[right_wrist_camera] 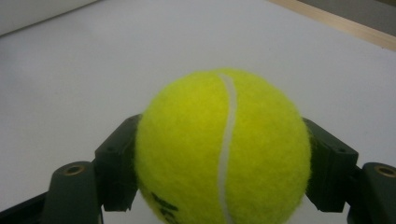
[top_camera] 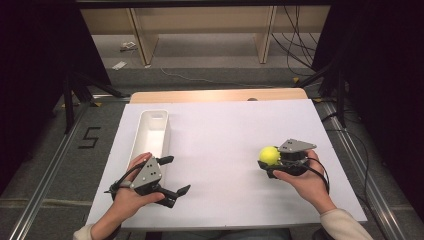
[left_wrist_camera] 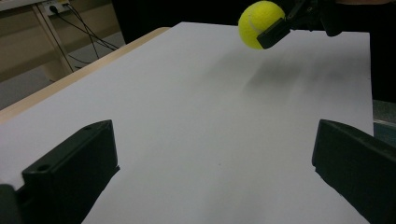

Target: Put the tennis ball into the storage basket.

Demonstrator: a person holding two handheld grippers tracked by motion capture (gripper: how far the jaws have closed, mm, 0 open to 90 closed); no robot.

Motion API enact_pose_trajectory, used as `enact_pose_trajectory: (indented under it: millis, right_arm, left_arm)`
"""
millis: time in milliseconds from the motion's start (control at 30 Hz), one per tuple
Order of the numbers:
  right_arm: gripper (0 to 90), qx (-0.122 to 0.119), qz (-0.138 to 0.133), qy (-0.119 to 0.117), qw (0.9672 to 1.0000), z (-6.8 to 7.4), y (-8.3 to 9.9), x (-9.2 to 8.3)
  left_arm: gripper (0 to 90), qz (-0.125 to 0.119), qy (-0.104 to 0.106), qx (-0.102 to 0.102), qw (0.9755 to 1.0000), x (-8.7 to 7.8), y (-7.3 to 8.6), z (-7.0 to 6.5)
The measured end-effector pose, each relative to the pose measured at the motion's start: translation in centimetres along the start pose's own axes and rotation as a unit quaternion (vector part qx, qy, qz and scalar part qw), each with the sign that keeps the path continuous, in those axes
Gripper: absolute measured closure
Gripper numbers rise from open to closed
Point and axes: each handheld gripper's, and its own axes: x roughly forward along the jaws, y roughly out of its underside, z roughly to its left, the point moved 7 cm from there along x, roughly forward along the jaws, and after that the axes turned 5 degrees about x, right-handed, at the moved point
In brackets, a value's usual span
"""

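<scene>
A yellow tennis ball (top_camera: 269, 155) is held at the right of the white sheet, with my right gripper (top_camera: 266, 165) shut on it. Seen from the right gripper view, the ball (right_wrist_camera: 224, 149) sits clamped between both black jaws. The left gripper view shows the same ball (left_wrist_camera: 259, 24) far off, lifted above the sheet with its shadow below. My left gripper (top_camera: 176, 176) is near the front left of the sheet, open, its jaws spread wide with nothing between them (left_wrist_camera: 215, 172).
A long white tray (top_camera: 142, 132) lies at the left of the sheet, just beyond my left gripper. The white sheet (top_camera: 225, 130) covers a wooden table (top_camera: 215, 95). Cables and wooden shelf legs stand on the floor beyond.
</scene>
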Motion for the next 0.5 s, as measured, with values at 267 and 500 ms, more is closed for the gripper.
enact_pose_trajectory:
  millis: [267, 500]
  right_arm:
    - [26.7, 0.000, 0.000, -0.002, 1.0000, 0.25, -0.16, 0.18]
    - [26.7, -0.003, 0.001, -0.003, 1.0000, 0.43, -0.26, 0.36]
  left_arm:
    - [0.0, 0.000, 0.001, -0.001, 1.0000, 0.03, 0.03, -0.02]
    - [0.0, 0.000, 0.001, 0.000, 1.0000, 0.01, 0.03, -0.01]
